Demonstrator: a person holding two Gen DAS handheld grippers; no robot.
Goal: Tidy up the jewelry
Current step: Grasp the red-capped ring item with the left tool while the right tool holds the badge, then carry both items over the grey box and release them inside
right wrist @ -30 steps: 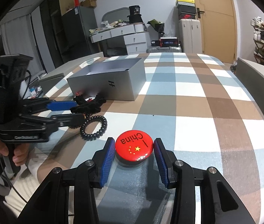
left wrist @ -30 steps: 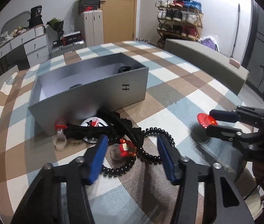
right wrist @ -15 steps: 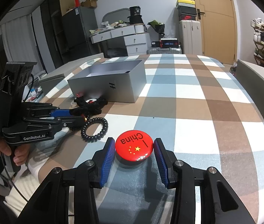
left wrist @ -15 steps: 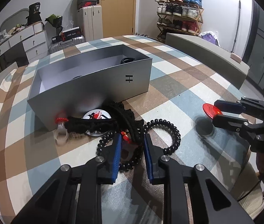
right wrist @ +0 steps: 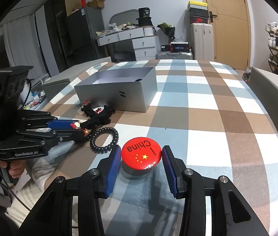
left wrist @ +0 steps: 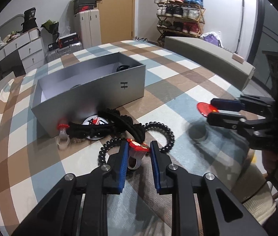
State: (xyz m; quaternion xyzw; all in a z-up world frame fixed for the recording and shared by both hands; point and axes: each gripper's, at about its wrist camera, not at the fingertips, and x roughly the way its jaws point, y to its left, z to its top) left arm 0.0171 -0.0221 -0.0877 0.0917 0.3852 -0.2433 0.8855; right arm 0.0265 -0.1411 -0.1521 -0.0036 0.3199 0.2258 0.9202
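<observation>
Evidently both grippers are loaded for the box: the left gripper pinches a red-topped ring above the table, the right gripper clamps the red badge, both raised clear of the coil.

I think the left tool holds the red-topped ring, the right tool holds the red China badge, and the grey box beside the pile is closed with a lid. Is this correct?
Not quite: the grey box has no lid; it stands open, as the left wrist view shows. The rest stands: the left tool holds the red-topped ring, and the right tool holds the red China badge.
</observation>
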